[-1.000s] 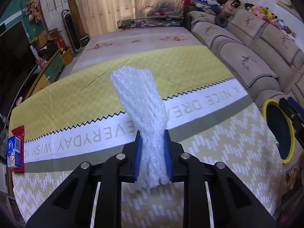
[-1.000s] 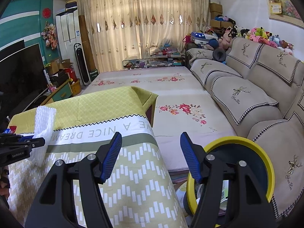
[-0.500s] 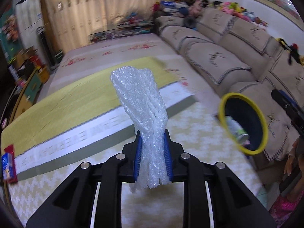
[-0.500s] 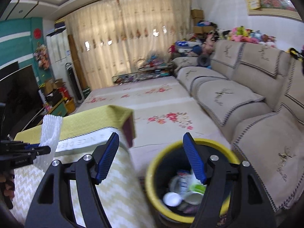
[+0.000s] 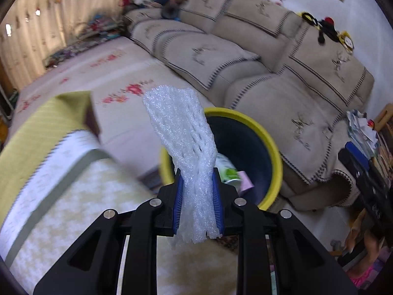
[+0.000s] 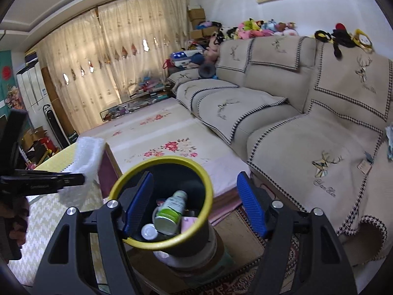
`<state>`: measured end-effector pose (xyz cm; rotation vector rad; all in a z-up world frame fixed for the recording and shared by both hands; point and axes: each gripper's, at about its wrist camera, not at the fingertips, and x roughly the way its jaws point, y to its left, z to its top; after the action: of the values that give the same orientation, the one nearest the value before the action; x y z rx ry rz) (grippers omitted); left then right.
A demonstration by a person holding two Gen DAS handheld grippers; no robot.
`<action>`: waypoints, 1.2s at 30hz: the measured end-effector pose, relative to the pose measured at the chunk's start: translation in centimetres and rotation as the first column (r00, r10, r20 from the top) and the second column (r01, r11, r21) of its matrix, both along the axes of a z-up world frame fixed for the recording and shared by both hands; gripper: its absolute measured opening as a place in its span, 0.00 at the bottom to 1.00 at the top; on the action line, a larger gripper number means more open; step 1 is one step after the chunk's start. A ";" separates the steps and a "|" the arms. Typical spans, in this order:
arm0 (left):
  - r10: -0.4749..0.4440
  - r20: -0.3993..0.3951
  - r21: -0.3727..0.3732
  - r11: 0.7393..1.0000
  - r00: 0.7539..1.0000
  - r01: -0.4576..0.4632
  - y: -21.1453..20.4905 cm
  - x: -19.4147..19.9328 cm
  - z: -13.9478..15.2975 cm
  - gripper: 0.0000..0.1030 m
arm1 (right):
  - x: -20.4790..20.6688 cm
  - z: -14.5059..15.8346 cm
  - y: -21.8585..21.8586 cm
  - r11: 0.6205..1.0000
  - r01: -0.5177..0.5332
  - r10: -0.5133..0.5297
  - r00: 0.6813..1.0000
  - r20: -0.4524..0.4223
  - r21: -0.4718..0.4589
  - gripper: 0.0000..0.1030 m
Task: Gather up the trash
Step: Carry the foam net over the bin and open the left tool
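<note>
- We carry a white foam net sleeve (image 5: 181, 145) pinched between the blue pads of the left gripper (image 5: 197, 204); its jaws stay nearly together, the crumpled foam filling the narrow gap and flaring out ahead of the fingertips.
- A second ago the yellow-patterned tabletop (image 5: 49, 172) filled the space ahead of that gripper. Now the tabletop has slid to its left, and the yellow-rimmed trash bin (image 5: 275, 157) sits straight ahead and just below the foam, its dark mouth showing behind the sleeve.
- The bin, which a second ago was only a sliver at the far right of the left wrist view, already holds a green-labelled can (image 6: 170, 211) and other scraps.
- Our right gripper (image 6: 195, 204) holds nothing; its jaws have just been opening a little and now stand spread, with nothing pinched between them. The bin has come from the lower right of this gripper to lie directly ahead of and below its fingertips.
- From the right wrist view, the left gripper (image 6: 81, 179) and its foam sit off to the left, above the tabletop's edge and near the bin's rim, but not yet over the opening.
- We judge the pickup finished and the carry almost done: what remains is to bring the sleeve over the bin's mouth and release it.
- The foam looks light and springy, so it may cling to a pad when the jaws part.
</note>
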<state>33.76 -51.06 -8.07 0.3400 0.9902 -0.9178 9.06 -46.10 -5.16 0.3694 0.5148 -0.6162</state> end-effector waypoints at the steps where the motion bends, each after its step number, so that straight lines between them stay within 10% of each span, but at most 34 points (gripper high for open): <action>1: -0.007 -0.011 0.003 1.000 1.000 0.007 -1.1 0.1 -0.6 0.22 | -0.2 -0.1 -0.2 1.000 0.002 -0.002 1.000 -0.001 0.003 0.65; 8: -0.047 -0.041 0.062 0.997 0.998 0.050 -7.9 1.2 -4.7 0.30 | -1.6 -0.1 -0.8 1.000 0.015 -0.015 1.000 0.008 0.000 0.65; 17: 0.001 -0.094 0.077 0.997 0.996 0.006 -8.2 4.3 -8.9 0.86 | -0.9 0.3 0.2 1.000 0.008 -0.008 1.000 -0.006 -0.008 0.65; 22: 0.011 -0.110 0.011 1.000 0.994 -0.009 -4.7 3.9 -6.9 0.87 | -1.2 1.2 1.3 1.000 -0.004 0.004 1.000 0.003 -0.030 0.65; 26: 0.082 0.029 -0.052 0.995 0.996 -0.081 1.6 1.7 -2.5 0.92 | -2.1 1.3 2.7 0.999 -0.024 0.024 1.000 0.004 -0.040 0.67; 32: 0.357 0.227 -0.178 0.930 0.906 -0.322 17.3 -3.1 3.2 0.95 | -2.2 0.6 6.1 0.993 -0.111 0.111 0.994 -0.018 -0.025 0.81; 36: 0.547 0.299 -0.211 0.837 0.782 -0.505 27.7 -7.5 4.4 0.95 | -1.6 1.2 8.9 0.982 -0.185 0.186 0.982 0.015 -0.024 0.91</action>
<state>26.30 -23.32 -3.67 0.1003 0.6403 -0.3763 7.45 -37.20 -3.99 0.3012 0.5192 -0.4376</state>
